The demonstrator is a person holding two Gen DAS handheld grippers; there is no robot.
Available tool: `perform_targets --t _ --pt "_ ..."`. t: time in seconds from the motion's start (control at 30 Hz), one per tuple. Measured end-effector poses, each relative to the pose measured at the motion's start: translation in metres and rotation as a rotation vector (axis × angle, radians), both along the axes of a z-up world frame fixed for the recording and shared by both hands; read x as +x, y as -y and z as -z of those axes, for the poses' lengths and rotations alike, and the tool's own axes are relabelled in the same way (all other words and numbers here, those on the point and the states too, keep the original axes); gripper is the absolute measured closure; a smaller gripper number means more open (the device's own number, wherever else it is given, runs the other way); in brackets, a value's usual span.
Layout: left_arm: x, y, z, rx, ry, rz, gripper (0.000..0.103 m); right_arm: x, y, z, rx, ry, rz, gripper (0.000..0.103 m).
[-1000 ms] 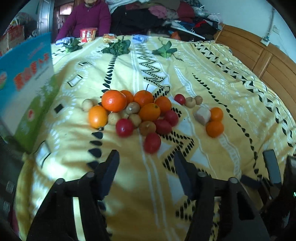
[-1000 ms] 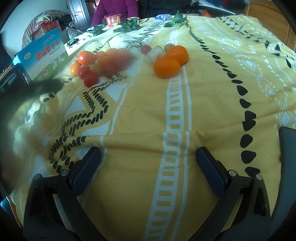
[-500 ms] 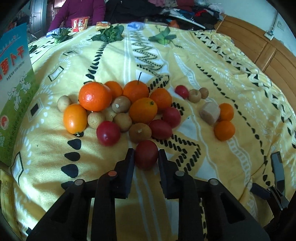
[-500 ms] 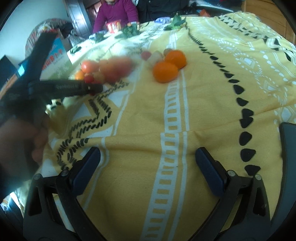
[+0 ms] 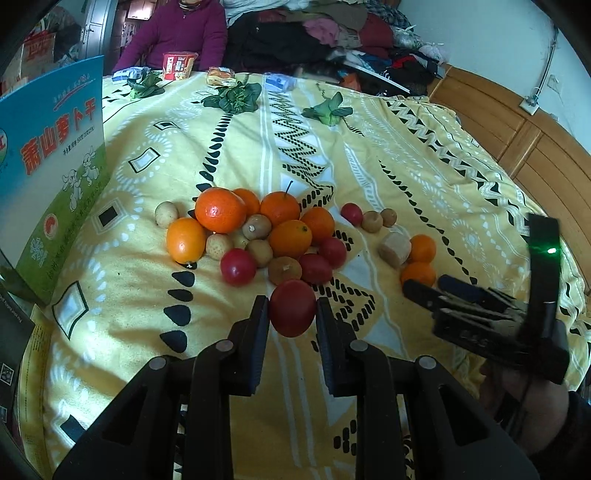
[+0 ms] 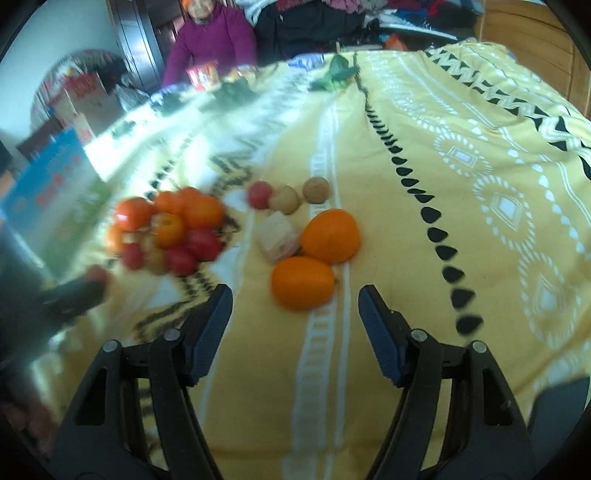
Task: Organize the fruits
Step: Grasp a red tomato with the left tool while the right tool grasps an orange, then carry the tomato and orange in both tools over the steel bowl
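Observation:
A pile of oranges, red tomatoes and small brown fruits (image 5: 258, 236) lies on a yellow patterned bedspread (image 5: 369, 155). My left gripper (image 5: 291, 314) is shut on a red tomato (image 5: 292, 313) at the pile's near edge. My right gripper (image 6: 295, 295) is open, its jaws set just short of an orange (image 6: 303, 282). A second orange (image 6: 330, 234) and a pale cube (image 6: 277, 236) lie behind it. In the left wrist view the right gripper (image 5: 436, 291) shows at the right, near two oranges (image 5: 419, 262).
A blue and green box (image 5: 51, 177) stands at the left edge. Leafy greens (image 5: 232, 96) and snack packs (image 5: 179, 65) lie at the far end, where a person in purple (image 5: 177, 33) sits. A wooden bed frame (image 5: 517, 122) runs along the right.
My left gripper moved forward to the pile and shut on the nearest red tomato. My right gripper moved forward to the two oranges and its jaws narrowed a little.

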State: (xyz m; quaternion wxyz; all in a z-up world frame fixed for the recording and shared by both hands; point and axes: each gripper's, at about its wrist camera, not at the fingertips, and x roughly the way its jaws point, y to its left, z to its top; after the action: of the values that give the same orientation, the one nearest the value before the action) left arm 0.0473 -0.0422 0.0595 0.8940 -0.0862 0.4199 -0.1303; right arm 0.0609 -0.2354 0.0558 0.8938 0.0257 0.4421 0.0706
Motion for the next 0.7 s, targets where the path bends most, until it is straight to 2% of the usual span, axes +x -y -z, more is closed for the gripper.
perform_targets --t 0.03,0.17,0.2,0.4,0.57,0.7 --pt "0.001 -0.001 0.001 -0.004 -0.006 -0.003 0.078 0.002 0.0 0.005 -0.011 -0.018 0.004 0.035" --pt "-0.001 -0.005 -0.002 -0.018 -0.005 -0.014 0.078 -0.003 0.003 0.007 -0.013 -0.012 0.0 0.06" --pt "-0.003 -0.006 -0.005 -0.02 0.0 -0.016 0.078 -0.005 0.004 0.005 -0.012 -0.008 -0.001 0.062" --pt "-0.027 -0.017 -0.038 -0.031 0.054 -0.019 0.078 -0.033 -0.007 -0.028 0.021 0.06 -0.044 0.062" --pt "-0.056 -0.044 -0.089 -0.06 0.139 -0.051 0.078 -0.062 -0.035 -0.07 0.043 0.131 -0.102 0.062" --pt "-0.089 -0.087 -0.136 -0.072 0.231 -0.114 0.078 -0.081 -0.077 -0.109 0.055 0.194 -0.19 0.062"
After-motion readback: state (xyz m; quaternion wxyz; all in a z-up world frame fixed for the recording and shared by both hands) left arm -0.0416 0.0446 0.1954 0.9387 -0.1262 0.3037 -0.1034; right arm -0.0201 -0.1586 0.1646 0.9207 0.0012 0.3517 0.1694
